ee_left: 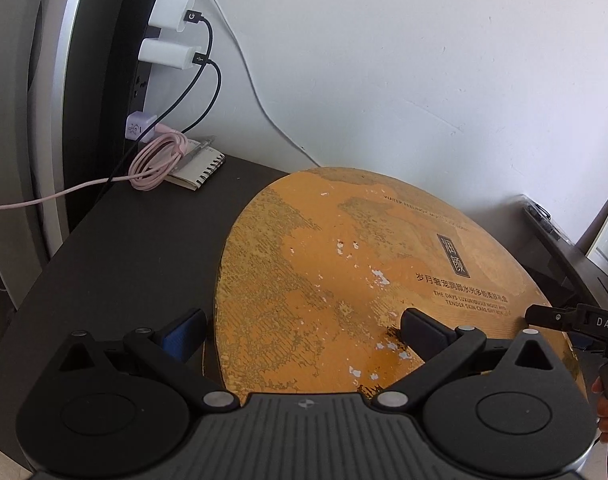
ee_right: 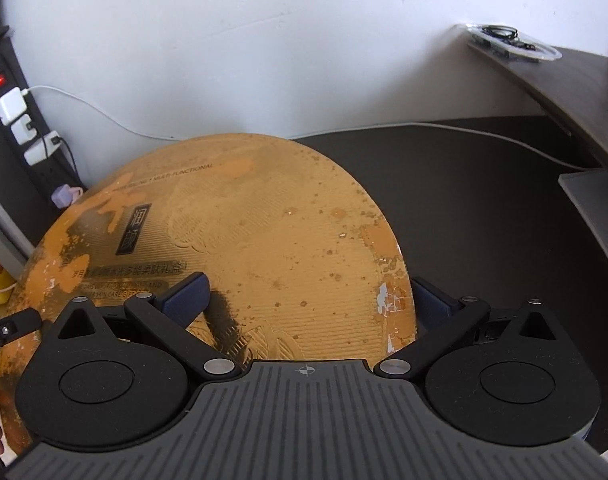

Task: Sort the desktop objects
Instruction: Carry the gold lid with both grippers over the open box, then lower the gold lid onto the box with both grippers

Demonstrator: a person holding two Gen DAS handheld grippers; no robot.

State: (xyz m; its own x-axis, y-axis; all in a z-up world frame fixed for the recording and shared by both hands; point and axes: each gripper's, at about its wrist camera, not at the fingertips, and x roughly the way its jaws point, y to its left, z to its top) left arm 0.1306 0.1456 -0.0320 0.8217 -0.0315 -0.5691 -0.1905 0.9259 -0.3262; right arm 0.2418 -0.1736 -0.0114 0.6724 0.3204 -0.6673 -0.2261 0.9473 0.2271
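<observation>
So there's this big worn orange gift box (ee_left: 383, 280) sitting flat on a dark desk (ee_left: 124, 248), pushed back near the white wall (ee_left: 423, 60). Its lid is scuffed up pretty badly, with gold patterning flaking off and Chinese and English print on it.

The left gripper (ee_left: 304, 328) hangs over the box's left edge with its jaws spread wide. 1 finger is out over the bare desk, the other is over the lid, and nothing is between them. The right gripper (ee_right: 315, 296) is also spread wide, straddling the box's right edge the same way: 1 blue-padded finger over the lid, the other just off the side by the rim. It's holding nothing either. Can't tell whether any finger actually touches the box.

Off to the back left, a black power strip (ee_left: 144, 80) stands upright with white chargers (ee_left: 170, 12) plugged in, and a coiled pink cable (ee_left: 156, 160) rests on a small spiral notebook (ee_left: 200, 168). In the right wrist view, a raised shelf (ee_right: 563, 80) runs along the right side.
</observation>
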